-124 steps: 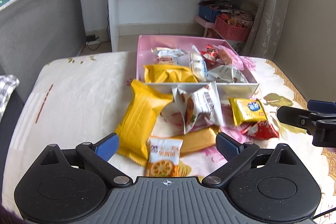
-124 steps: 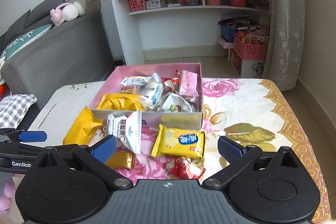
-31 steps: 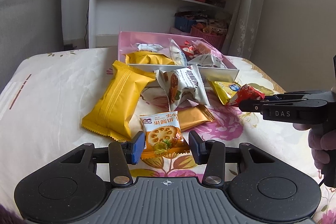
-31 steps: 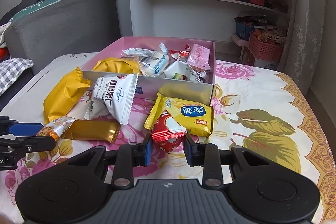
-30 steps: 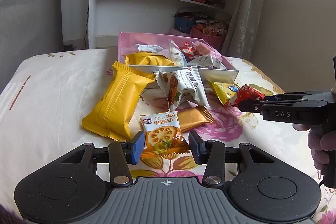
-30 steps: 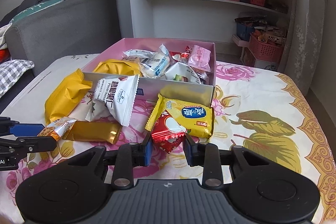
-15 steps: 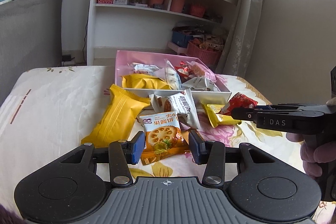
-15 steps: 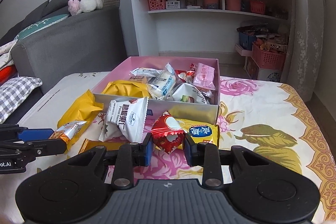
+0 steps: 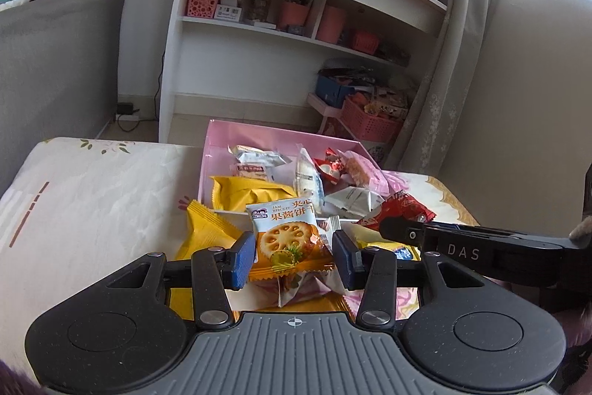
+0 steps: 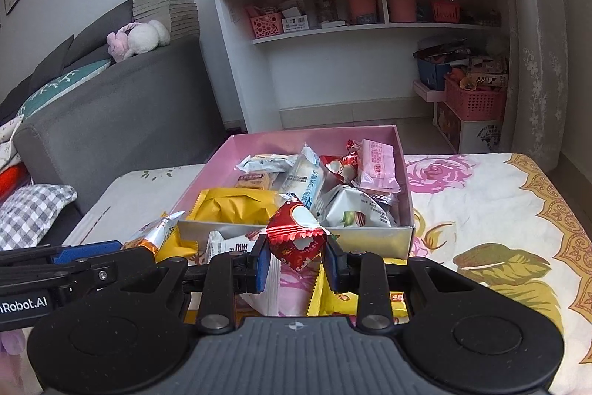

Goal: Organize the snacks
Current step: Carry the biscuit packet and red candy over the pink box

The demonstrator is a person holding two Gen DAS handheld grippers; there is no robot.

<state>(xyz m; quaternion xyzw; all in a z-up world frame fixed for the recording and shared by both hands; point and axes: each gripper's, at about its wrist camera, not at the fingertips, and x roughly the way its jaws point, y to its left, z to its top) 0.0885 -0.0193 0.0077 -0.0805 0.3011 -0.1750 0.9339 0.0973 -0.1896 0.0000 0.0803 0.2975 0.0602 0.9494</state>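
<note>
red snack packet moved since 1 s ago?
Yes. The red packet was lifted off the tablecloth; the right claw holds it before the pink box.

You've closed your left gripper (image 9: 293, 258) on the jam biscuit packet (image 9: 288, 238) and your right gripper (image 10: 295, 263) on the red foil candy (image 10: 296, 236), lifting both off the tablecloth toward the pink box (image 10: 401, 150).

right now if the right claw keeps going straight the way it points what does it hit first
Probably the near wall of the pink box, or the yellow packet just inside it. The right claw, shut on the red candy packet, looks close above that wall; depth is unclear.
</note>
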